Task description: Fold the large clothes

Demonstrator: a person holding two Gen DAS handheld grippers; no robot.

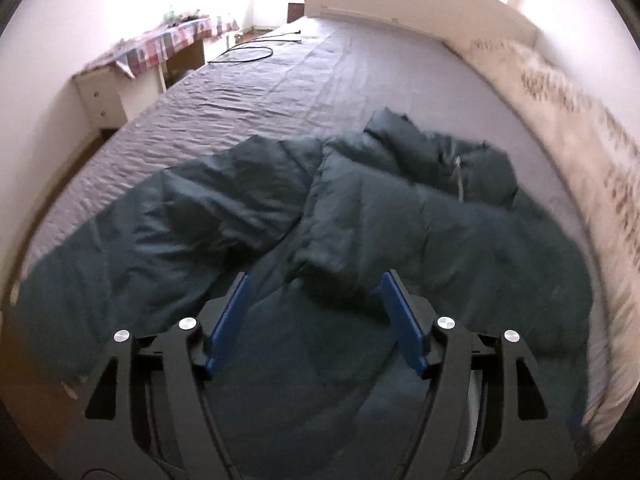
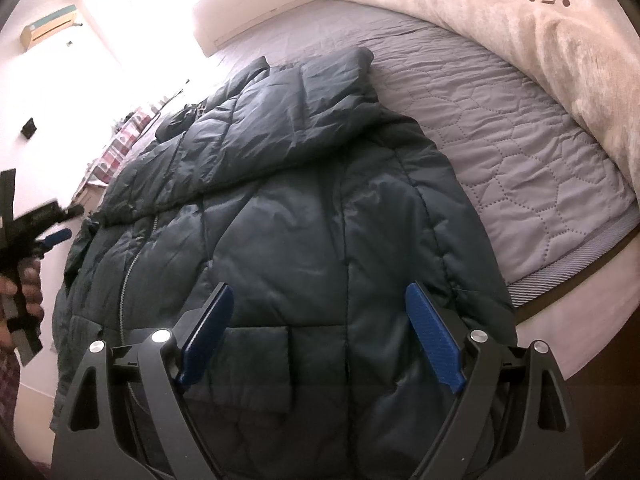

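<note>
Two grippers work over one dark quilted jacket that lies spread on the grey bedspread. In the left wrist view, the left gripper hovers above the jacket's lower part with its blue-padded fingers set wide apart and nothing between them. A folded sleeve lies across the jacket's middle, and the bunched hood sits at the jacket's far end. A cream patterned blanket runs along the bed on the jacket's right side, and a black cable rests on the bedspread well beyond the jacket. The frame is motion-blurred, so whether the fingertips touch the fabric cannot be told. In the right wrist view, the right gripper stands over the jacket's hem area, jaws spread wide and empty. The zipper runs along the jacket's left portion. The left gripper appears just off the jacket's left edge, held by a hand. The blanket lies beyond the jacket's right side.
</note>
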